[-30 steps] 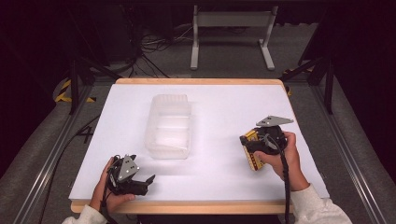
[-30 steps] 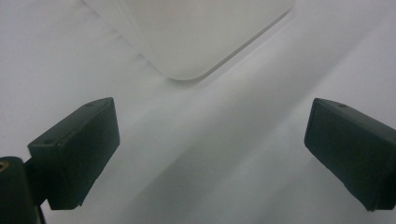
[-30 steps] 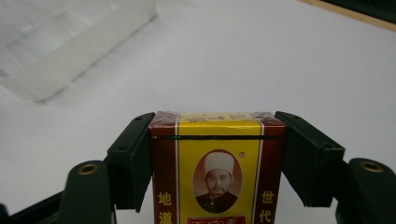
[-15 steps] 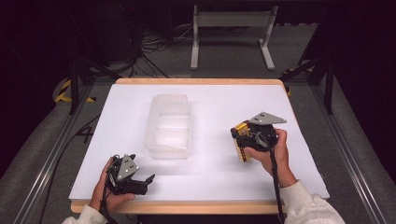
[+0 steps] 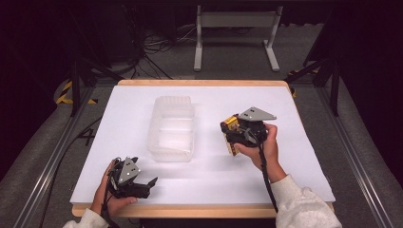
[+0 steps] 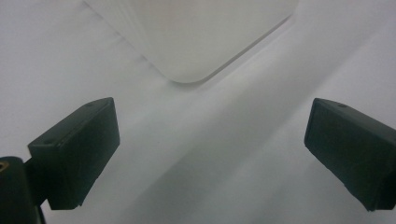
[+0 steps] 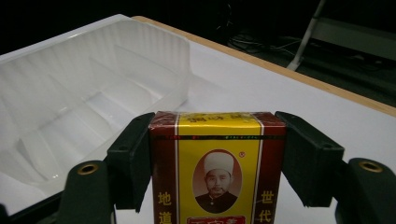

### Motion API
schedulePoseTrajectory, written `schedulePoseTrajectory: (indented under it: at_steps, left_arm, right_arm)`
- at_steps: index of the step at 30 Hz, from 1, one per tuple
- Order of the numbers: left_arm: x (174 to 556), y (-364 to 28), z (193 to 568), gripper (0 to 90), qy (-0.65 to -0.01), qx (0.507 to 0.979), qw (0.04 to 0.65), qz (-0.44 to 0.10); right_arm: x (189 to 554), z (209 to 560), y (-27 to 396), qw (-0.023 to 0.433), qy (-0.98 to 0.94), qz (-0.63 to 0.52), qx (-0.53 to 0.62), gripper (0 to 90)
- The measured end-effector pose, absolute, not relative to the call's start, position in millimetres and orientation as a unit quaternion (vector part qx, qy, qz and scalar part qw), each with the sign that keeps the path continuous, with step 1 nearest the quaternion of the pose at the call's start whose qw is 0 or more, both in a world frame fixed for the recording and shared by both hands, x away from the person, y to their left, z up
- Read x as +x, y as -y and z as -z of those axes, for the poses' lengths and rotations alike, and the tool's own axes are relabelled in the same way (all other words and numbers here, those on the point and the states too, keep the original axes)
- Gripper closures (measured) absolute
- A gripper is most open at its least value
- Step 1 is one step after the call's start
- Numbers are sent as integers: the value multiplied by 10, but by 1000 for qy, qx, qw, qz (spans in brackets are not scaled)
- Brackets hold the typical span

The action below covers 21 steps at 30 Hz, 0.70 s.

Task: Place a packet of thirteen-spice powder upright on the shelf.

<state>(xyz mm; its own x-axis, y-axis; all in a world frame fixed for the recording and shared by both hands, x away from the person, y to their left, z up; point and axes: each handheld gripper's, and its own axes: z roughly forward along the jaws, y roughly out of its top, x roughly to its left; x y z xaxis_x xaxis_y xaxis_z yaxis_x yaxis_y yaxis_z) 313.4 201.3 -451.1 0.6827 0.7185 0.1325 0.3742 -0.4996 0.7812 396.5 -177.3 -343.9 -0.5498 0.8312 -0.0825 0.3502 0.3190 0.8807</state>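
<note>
White desk (image 5: 214, 171) in a dark room, metal stand (image 5: 235, 35) behind. Red-and-yellow box (image 7: 217, 163), portrait printed on its front, pinched between the right tongs (image 5: 231, 134), just right of a clear plastic tray (image 5: 172, 128). Left tongs (image 5: 148, 185) spread, empty, low over the desk's near edge.

Right claw (image 7: 217, 154) clamping red-yellow box (image 7: 217, 163), clear plastic tray (image 7: 93, 88) beyond, white table (image 7: 280, 88)

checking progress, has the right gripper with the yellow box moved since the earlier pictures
Yes. In the high view the right gripper, shut on the yellow and red box, has shifted left across the table, closer to the clear plastic tray, which kept its place.
</note>
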Motion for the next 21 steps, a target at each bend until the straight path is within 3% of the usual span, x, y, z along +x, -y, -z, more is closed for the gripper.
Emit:
schedulePoseTrajectory:
  at_steps: [21]
  left_arm:
    - [3138, -2027, 4514, 40, -323, 835, 385, -223]
  right_arm:
    - [4404, 3225, 1032, 300, -723, -510, 356, 328]
